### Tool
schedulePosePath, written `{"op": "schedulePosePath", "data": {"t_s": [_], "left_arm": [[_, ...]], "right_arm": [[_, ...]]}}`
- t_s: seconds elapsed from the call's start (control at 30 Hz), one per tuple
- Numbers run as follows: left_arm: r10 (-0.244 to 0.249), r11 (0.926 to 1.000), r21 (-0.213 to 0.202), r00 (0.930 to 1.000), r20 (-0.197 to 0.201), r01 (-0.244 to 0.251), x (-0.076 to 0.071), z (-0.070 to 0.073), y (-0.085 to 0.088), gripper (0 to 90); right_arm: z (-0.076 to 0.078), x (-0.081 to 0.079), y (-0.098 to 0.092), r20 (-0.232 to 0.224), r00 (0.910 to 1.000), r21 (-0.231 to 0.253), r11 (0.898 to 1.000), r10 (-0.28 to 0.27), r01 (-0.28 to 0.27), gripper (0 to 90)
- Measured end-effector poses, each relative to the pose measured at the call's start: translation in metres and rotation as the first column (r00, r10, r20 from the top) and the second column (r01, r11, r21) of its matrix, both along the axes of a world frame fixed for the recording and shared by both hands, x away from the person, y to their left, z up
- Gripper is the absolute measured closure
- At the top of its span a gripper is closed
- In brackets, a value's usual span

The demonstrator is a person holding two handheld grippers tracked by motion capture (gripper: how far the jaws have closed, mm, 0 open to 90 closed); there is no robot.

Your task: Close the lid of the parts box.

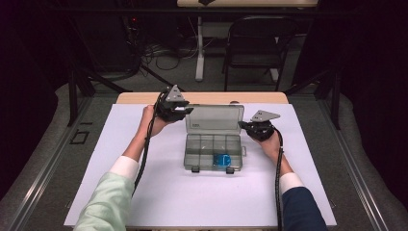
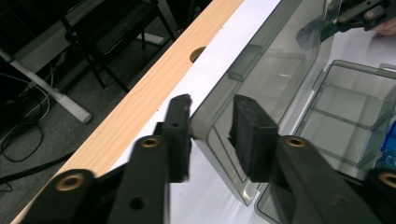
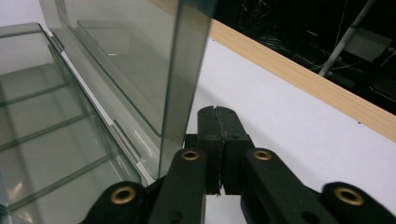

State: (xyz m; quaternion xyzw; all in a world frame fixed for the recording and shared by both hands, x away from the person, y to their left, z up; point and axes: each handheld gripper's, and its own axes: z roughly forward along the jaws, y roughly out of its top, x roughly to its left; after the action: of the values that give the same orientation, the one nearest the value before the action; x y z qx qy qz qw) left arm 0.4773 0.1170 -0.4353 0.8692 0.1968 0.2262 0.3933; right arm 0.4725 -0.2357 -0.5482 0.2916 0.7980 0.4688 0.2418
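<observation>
Left gripper view: left claw (image 2: 212, 135) straddles upright smoky clear plastic lid's (image 2: 261, 60) corner, pads not pinching; right claw (image 3: 217, 140) closed empty beside lid's opp. edge.

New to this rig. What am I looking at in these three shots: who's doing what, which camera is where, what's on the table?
There is no robot here: a person holds a hand-held two-jaw gripper in each hand. The high view looks down on the table from above the person's side. Each of the other two cameras rides on a gripper and looks along its black jaws.

On the white-covered table sits a clear grey compartment box with its lid standing open and a small blue item in one front compartment.

The left gripper straddles a corner of the lid. One jaw touches the edge, the other stands off it, so it does not yet pinch.

The right gripper is shut on nothing, its jaws just beside the lid's other side edge.
</observation>
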Motion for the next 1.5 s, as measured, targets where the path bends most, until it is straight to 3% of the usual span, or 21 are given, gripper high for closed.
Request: {"op": "schedulePosePath", "data": {"t_s": [0.1,0.23,0.4,0.5,0.6,0.83,1.03,1.1,1.13,1.17,1.2,1.27,1.33,1.4,1.5], "left_arm": [[-0.014,0.9999,-0.002,0.9999,-0.002,0.014,-0.002,0.001,0.002,73.7],[-0.028,0.9991,0.030,0.9996,0.008,0.028,-0.005,0.003,0.001,74.6],[-0.041,0.9983,0.043,0.9990,0.016,0.040,-0.010,0.003,0.002,74.8],[-0.046,0.9979,0.047,0.9988,0.018,0.045,-0.013,0.003,0.003,74.8],[-0.048,0.9978,0.046,0.9987,0.018,0.047,-0.015,0.003,0.003,74.8],[-0.053,0.9965,0.065,0.9984,0.017,0.052,-0.019,0.004,0.002,74.6],[-0.056,0.9966,0.062,0.9983,0.018,0.055,-0.022,0.004,0.003,74.4],[-0.058,0.9961,0.067,0.9982,0.016,0.057,-0.022,0.004,0.002,74.6],[-0.058,0.9958,0.071,0.9982,0.017,0.057,-0.023,0.004,0.002,74.6],[-0.058,0.9958,0.071,0.9982,0.016,0.057,-0.022,0.004,0.002,74.7],[-0.059,0.9960,0.068,0.9981,0.015,0.058,-0.022,0.004,0.002,74.6],[-0.061,0.9961,0.064,0.9980,0.013,0.060,-0.022,0.004,0.003,74.6],[-0.064,0.9961,0.062,0.9979,0.012,0.063,-0.022,0.004,0.003,74.6],[-0.066,0.9960,0.061,0.9978,0.012,0.065,-0.023,0.004,0.004,74.6],[-0.069,0.9961,0.056,0.9975,0.012,0.068,-0.025,0.003,0.005,74.7]], "right_arm": [[0.002,-0.001,-0.002,-0.006,0.9999,-0.007,1.000,-0.012,0.012,81.9],[0.007,-0.003,-0.003,-0.025,0.9987,-0.028,0.999,-0.043,0.043,70.9],[0.016,-0.008,-0.005,-0.083,0.9928,-0.057,0.995,-0.086,0.082,59.8],[0.021,-0.011,-0.009,-0.124,0.9855,-0.081,0.991,-0.116,0.107,42.3],[0.027,-0.016,-0.011,-0.147,0.9829,-0.096,0.991,-0.111,0.098,24.8],[0.048,-0.028,-0.005,-0.162,0.9833,-0.104,0.992,-0.083,0.067,0.0],[0.070,-0.031,0.006,-0.132,0.9886,-0.083,0.995,-0.072,0.061,0.7],[0.079,-0.032,0.011,-0.135,0.9860,-0.105,0.991,-0.098,0.084,14.6],[0.084,-0.032,0.013,-0.132,0.9879,-0.103,0.992,-0.082,0.068,19.7],[0.090,-0.033,0.015,-0.121,0.9895,-0.107,0.992,-0.079,0.066,32.6],[0.095,-0.034,0.018,-0.114,0.9892,-0.120,0.990,-0.092,0.078,37.3],[0.104,-0.034,0.021,-0.103,0.9932,-0.106,0.993,-0.055,0.044,47.1],[0.109,-0.033,0.024,-0.097,0.9931,-0.123,0.991,-0.065,0.053,56.1],[0.112,-0.031,0.026,-0.102,0.9933,-0.109,0.993,-0.054,0.043,63.3],[0.113,-0.033,0.030,-0.093,0.9942,-0.120,0.992,-0.054,0.043,68.2]]}}
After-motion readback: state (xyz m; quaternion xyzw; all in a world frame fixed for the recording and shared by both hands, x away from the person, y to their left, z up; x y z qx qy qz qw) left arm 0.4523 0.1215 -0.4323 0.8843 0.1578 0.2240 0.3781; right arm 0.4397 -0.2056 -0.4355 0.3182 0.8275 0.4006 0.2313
